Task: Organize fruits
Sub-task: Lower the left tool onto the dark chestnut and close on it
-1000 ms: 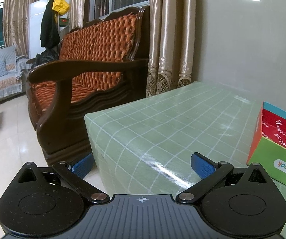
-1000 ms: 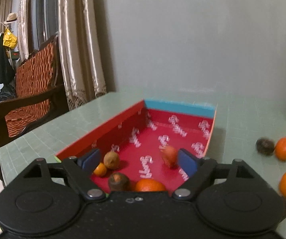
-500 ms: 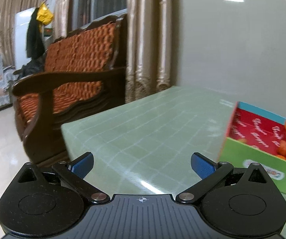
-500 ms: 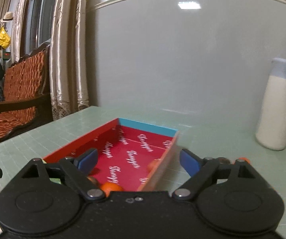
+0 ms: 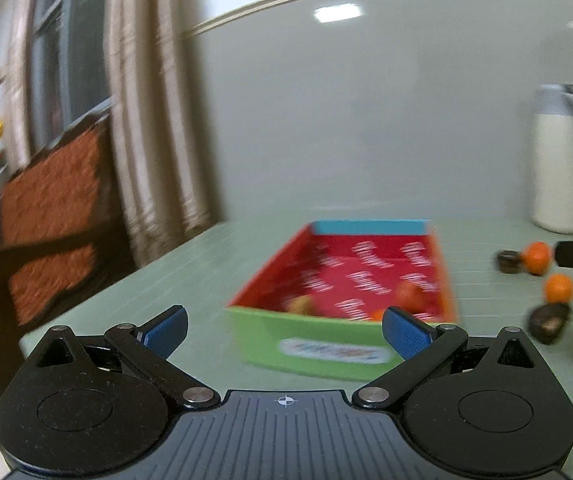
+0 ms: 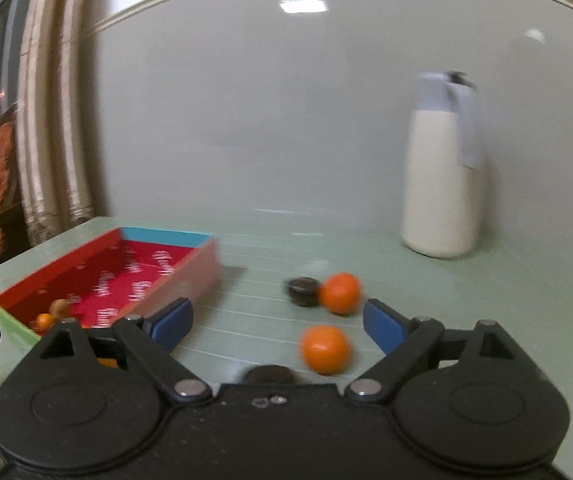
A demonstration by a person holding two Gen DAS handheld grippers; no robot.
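A red-lined cardboard box (image 5: 350, 276) with a green front and blue far wall sits on the green table; it also shows in the right wrist view (image 6: 126, 276). Several fruits lie inside it (image 5: 406, 294). Loose on the table right of the box are two oranges (image 6: 326, 349) (image 6: 341, 293) and two dark fruits (image 6: 304, 290) (image 6: 270, 374); these also show in the left wrist view (image 5: 559, 288) (image 5: 536, 257) (image 5: 548, 322). My left gripper (image 5: 284, 330) is open and empty before the box's green front. My right gripper (image 6: 278, 324) is open and empty, the near orange between its fingers.
A white thermos jug (image 6: 442, 168) stands at the back right by the wall; it also shows in the left wrist view (image 5: 560, 160). A wooden sofa with orange cushions (image 5: 42, 200) and curtains (image 5: 154, 120) are left of the table. The table's left edge (image 5: 86, 304) is near.
Both views have swung right. The left one now faces the box head-on; the right one has left the box and now faces the loose fruits. Both grippers stayed open.
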